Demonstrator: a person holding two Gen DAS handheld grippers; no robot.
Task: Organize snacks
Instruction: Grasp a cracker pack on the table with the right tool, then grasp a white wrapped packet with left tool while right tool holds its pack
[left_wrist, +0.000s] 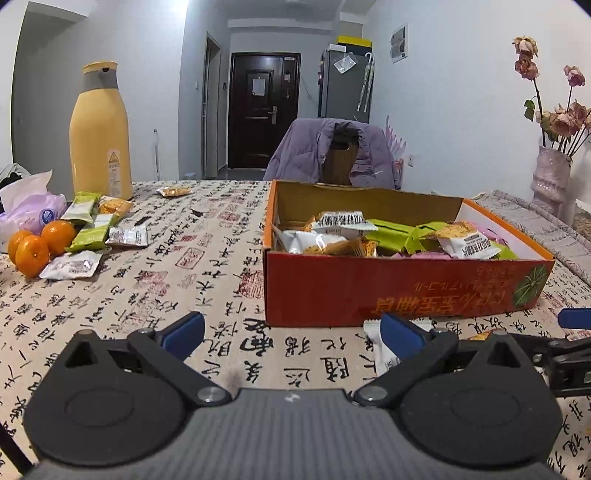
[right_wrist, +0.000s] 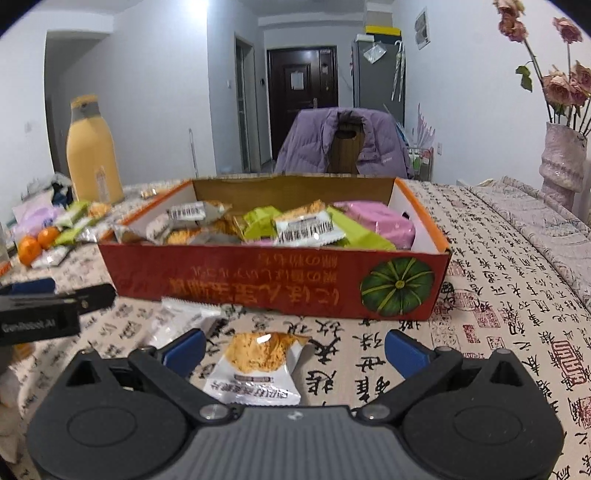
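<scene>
The table (right_wrist: 498, 280), under its calligraphy-print cloth, fills the lower half of both views. On it, centre frame in the right wrist view, stands the red cardboard box (right_wrist: 273, 284), already heaped with green, pink and white snack packets.

In the left wrist view a loose pile of packets (left_wrist: 94, 236) lies at middle left beside three oranges (left_wrist: 37, 245), well apart from the box, so a fair share of the sorting looks undone.

The right gripper (right_wrist: 293, 349) is spread wide, holding nothing, at the bottom of its own view. Between its blue pads lies a white snack packet (right_wrist: 260, 365) with a crispy biscuit pictured on it, flat on the cloth just in front of the box wall.

The left gripper (left_wrist: 291, 332) is likewise released and empty, with another white packet (left_wrist: 384, 350) showing just behind its right finger.

To pick up well, I would lower the right fingers to straddle the packet across its narrow width, close gently (crinkly film slips and the biscuit may crack), then lift clear of the box's near wall before releasing inside.
</scene>
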